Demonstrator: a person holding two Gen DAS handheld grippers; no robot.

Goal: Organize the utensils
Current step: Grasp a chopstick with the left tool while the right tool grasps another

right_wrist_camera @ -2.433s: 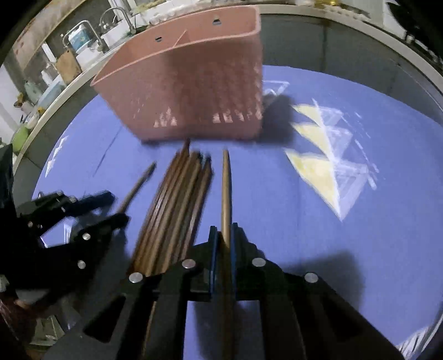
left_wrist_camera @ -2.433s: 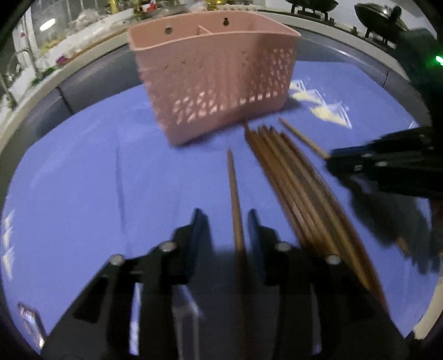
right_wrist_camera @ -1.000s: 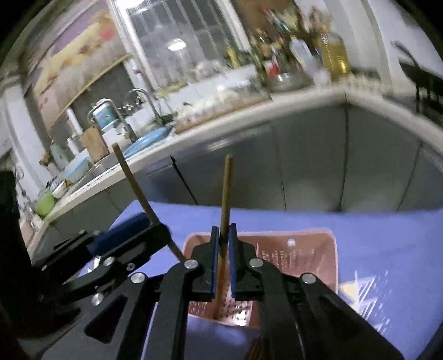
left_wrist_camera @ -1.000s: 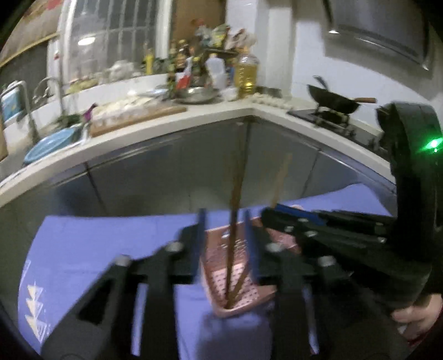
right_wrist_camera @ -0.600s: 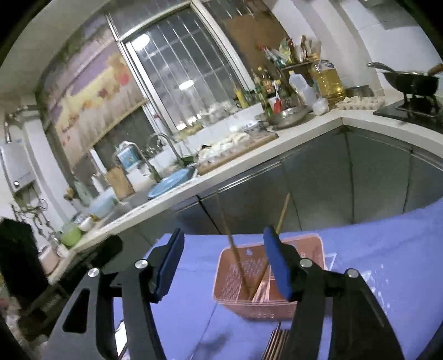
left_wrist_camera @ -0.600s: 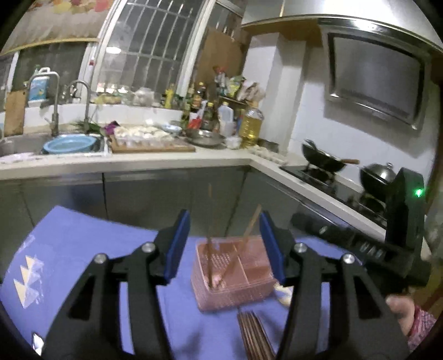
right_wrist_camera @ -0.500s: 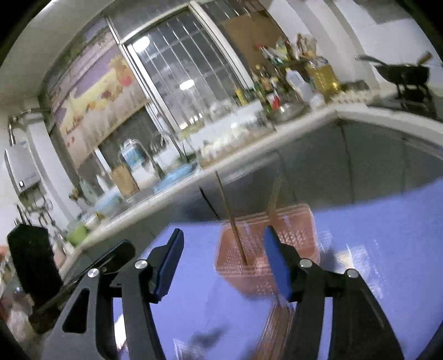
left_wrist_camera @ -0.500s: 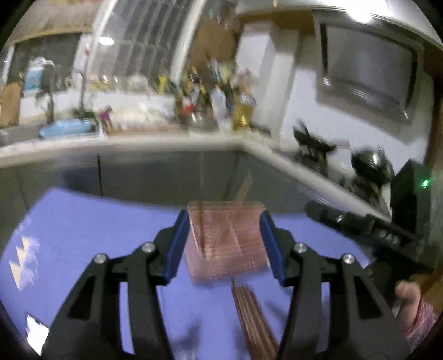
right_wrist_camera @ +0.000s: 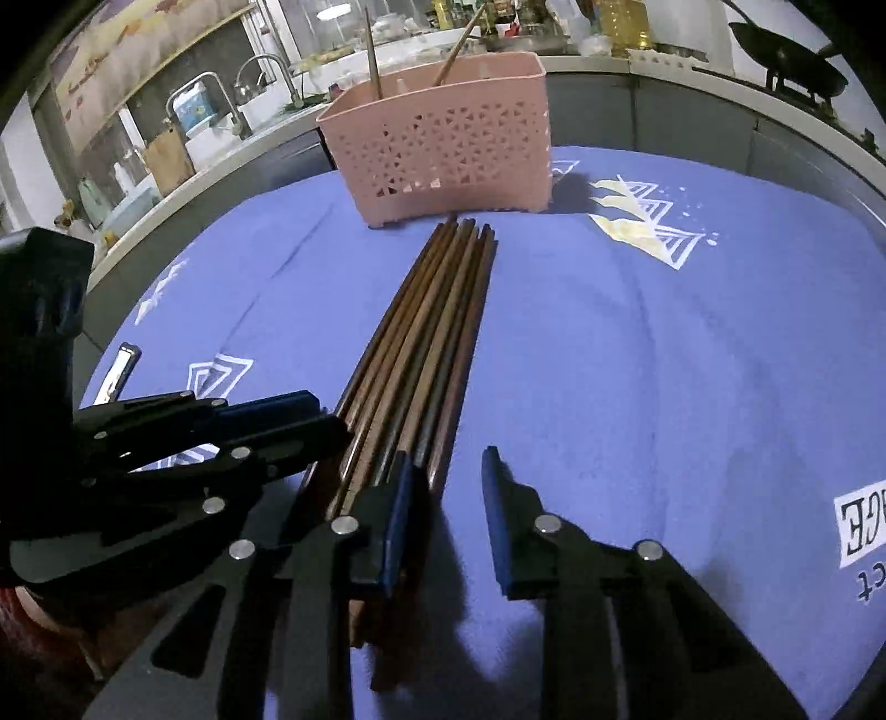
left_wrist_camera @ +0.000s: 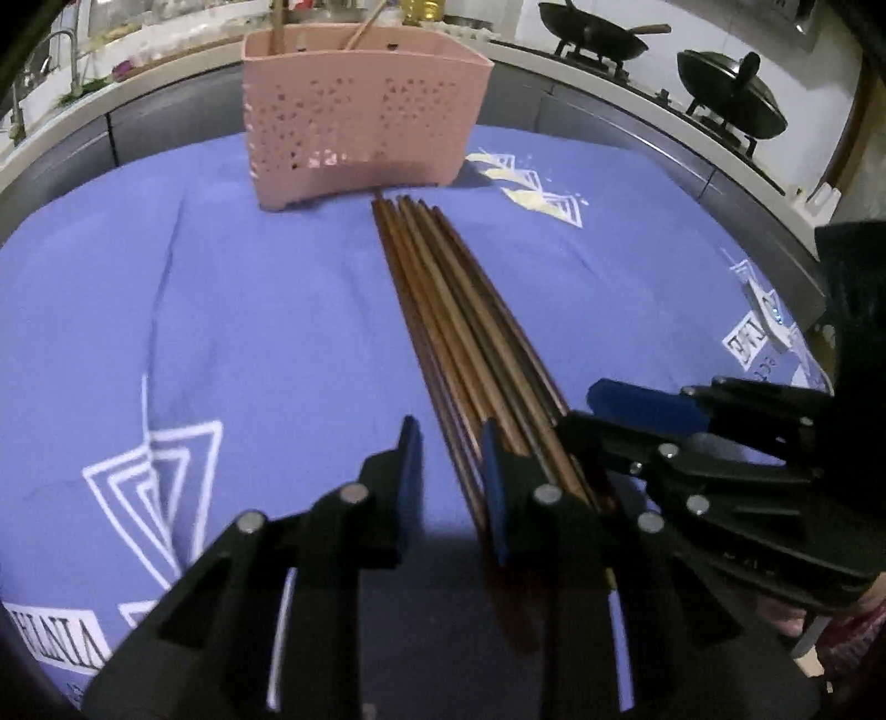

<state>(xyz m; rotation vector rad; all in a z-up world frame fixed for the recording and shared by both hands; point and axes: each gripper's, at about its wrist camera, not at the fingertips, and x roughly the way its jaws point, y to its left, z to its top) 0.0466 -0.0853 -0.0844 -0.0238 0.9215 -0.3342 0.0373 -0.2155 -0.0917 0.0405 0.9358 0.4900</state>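
Blue patterned tablecloth [left_wrist_camera: 249,310] in a kitchen, chopsticks laid out before a pink basket.

Near the far edge stood the pink perforated utensil basket [left_wrist_camera: 362,119], two chopsticks [right_wrist_camera: 372,52] standing inside it. A bundle of brown wooden chopsticks [left_wrist_camera: 448,310] lay flat just in front of it, running toward the cameras. The left gripper [left_wrist_camera: 449,471] had its fingers spread around the bundle's left edge; the right gripper [right_wrist_camera: 446,493] was spread too, its left finger [right_wrist_camera: 400,498] over the bundle's right edge.

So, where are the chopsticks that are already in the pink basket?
Two chopsticks stand in the pink basket at the far end of the blue cloth, top centre in both views: one near its left end, the other leaning right.
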